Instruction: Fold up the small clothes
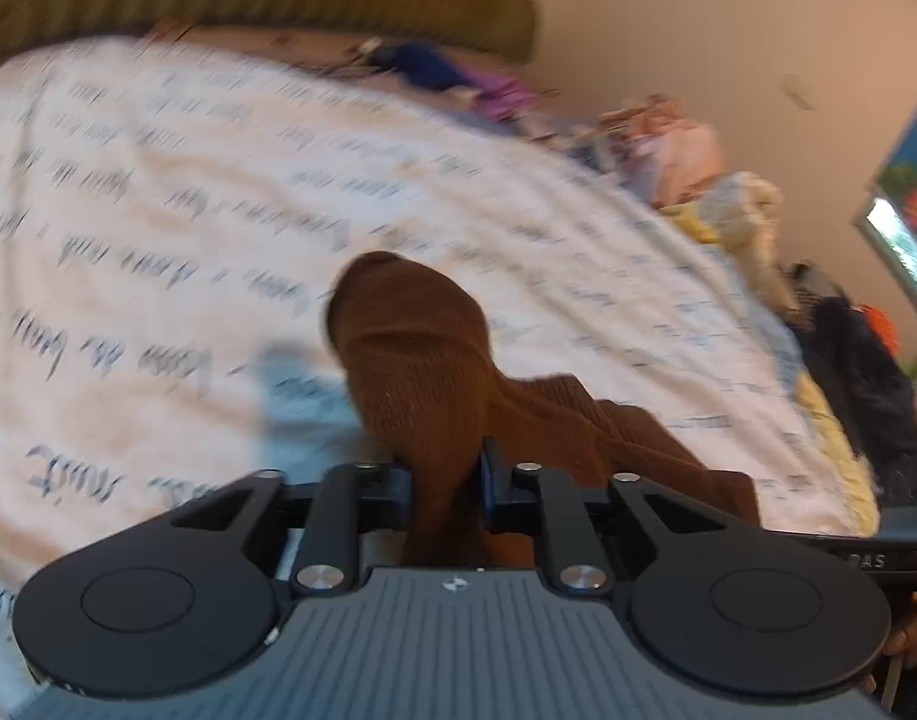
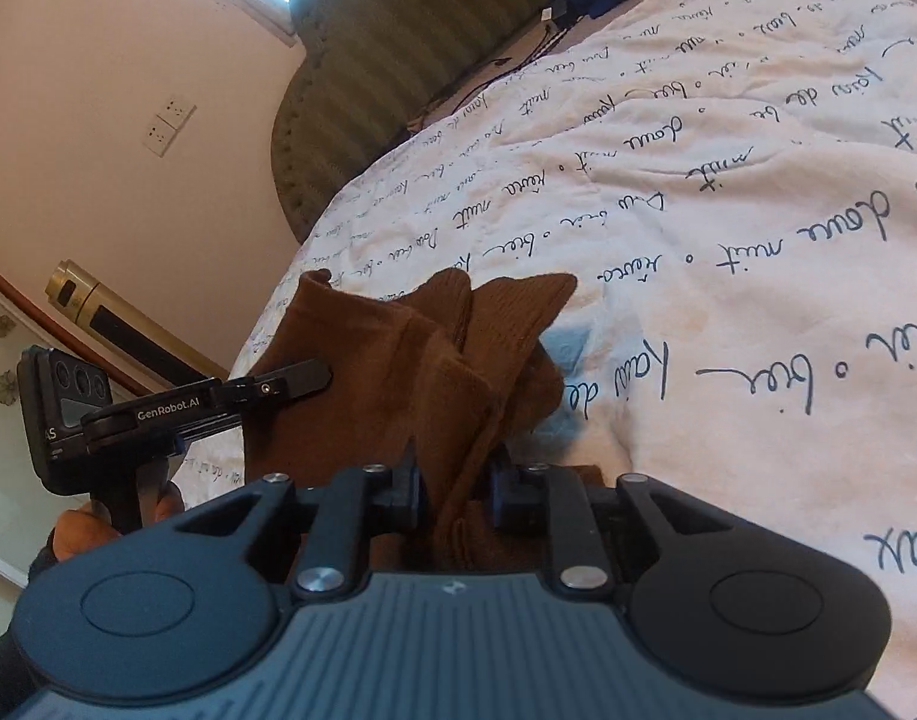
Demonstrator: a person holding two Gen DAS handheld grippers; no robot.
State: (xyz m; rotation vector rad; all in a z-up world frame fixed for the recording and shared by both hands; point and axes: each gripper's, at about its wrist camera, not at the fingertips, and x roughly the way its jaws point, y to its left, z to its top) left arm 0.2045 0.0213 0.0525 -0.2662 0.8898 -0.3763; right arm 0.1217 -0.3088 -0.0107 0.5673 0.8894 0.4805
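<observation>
On the bed, over a white duvet (image 2: 728, 192) printed with dark script: one brown ribbed sock (image 2: 446, 372), bunched and lifted. Left tool (image 1: 446, 480) was clamped narrow on one part of it, right tool (image 2: 455, 483) likewise on another fold. Left view was motion-blurred, so the sock's outline was only roughly legible. Green padded headboard (image 2: 386, 60) behind; mixed clothes (image 1: 668, 138) piled along the far edge.
</observation>
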